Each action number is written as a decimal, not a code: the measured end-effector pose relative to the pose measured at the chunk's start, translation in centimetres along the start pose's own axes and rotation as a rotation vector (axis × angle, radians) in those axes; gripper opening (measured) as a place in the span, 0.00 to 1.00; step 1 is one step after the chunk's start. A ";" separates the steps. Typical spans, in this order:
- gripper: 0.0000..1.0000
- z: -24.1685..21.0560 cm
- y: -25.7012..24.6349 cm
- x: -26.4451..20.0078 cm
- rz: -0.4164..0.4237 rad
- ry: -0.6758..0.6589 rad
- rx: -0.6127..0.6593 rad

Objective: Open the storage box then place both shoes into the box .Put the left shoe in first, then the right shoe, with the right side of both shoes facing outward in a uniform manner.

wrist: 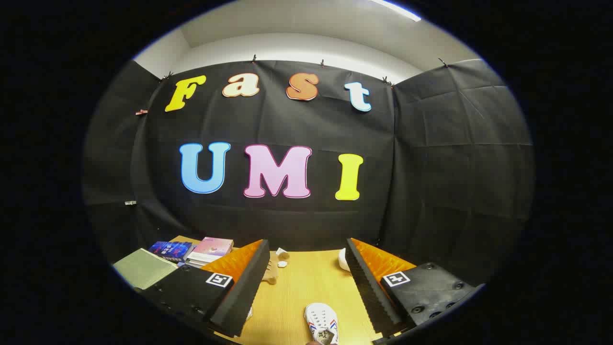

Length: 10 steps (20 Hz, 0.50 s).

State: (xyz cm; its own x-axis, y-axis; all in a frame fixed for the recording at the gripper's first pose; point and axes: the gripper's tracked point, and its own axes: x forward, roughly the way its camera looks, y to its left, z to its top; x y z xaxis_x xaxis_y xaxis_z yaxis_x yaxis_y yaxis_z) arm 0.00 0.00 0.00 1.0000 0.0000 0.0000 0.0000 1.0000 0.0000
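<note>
My gripper (306,268) is held high over a wooden table (306,287) and stands open, with nothing between its fingers. A white shoe (322,323) with red and blue side stripes lies on the table below and between the fingers, close to me, toe pointing away. A sliver of another white thing (249,314) peeks out beside the left finger; I cannot tell what it is.
Beyond the left finger, several books (191,251) and a green folder (143,268) lie at the table's left. Small white and tan objects (280,261) sit ahead of the fingers, and a white object (343,260) rests by the right finger. Black cloth walls enclose the table.
</note>
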 end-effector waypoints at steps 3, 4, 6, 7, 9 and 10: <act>0.98 -0.8 0.0 0.4 -0.001 0.027 0.008; 0.98 -1.1 0.2 0.5 -0.002 0.035 0.014; 0.98 -1.5 0.4 0.7 -0.001 0.046 0.020; 0.98 -1.6 0.6 0.9 0.000 0.051 0.018; 0.98 -1.9 1.1 1.3 0.007 0.056 0.011; 0.98 -1.9 1.3 1.5 0.009 0.057 0.008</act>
State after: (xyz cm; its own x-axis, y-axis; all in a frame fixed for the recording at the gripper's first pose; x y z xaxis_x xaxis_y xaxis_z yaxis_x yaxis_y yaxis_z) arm 1.45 1.30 -1.92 0.9984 0.0094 -0.0565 -0.0089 0.9999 0.0080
